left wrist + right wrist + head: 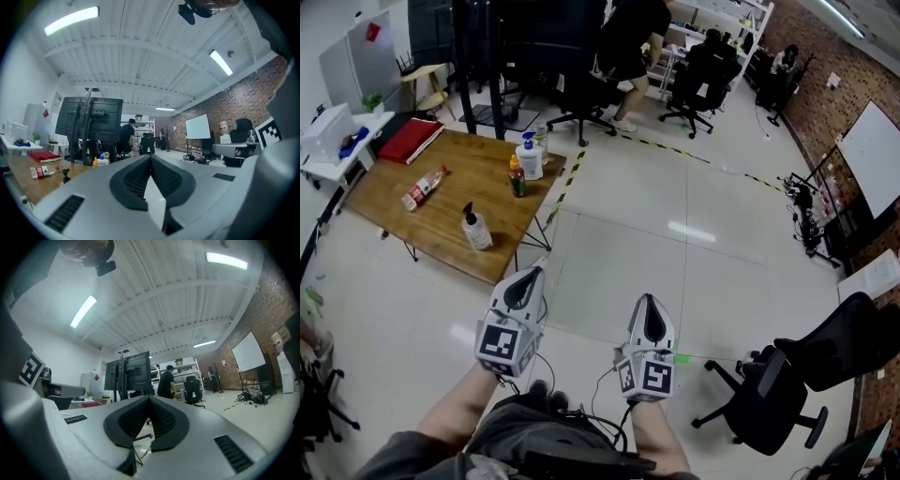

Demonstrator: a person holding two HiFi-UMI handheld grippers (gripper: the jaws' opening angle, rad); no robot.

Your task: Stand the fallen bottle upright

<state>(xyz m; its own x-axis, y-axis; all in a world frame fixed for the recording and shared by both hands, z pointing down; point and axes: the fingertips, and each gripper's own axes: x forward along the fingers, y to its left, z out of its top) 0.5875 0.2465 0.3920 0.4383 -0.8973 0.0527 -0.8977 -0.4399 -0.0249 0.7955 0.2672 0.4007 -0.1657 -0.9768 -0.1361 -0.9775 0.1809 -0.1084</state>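
The fallen bottle [424, 187], clear with a red label, lies on its side on the wooden table [450, 248] at the upper left. In the left gripper view the fallen bottle [44, 171] lies far off at the left on the table [23, 190]. Both grippers hang over the floor, well short of the table. My left gripper [526, 276] is shut and holds nothing; its jaws [151, 157] meet at the tips. My right gripper [649, 307] beside it is shut and empty too, its jaws [149, 398] closed at the tips.
On the table stand a clear pump bottle [475, 228], a white pump bottle [530, 157], a small orange-capped bottle [517, 176] and a red folder [411, 140]. A black office chair [787, 384] is at the lower right. A person [628, 47] stands at the back.
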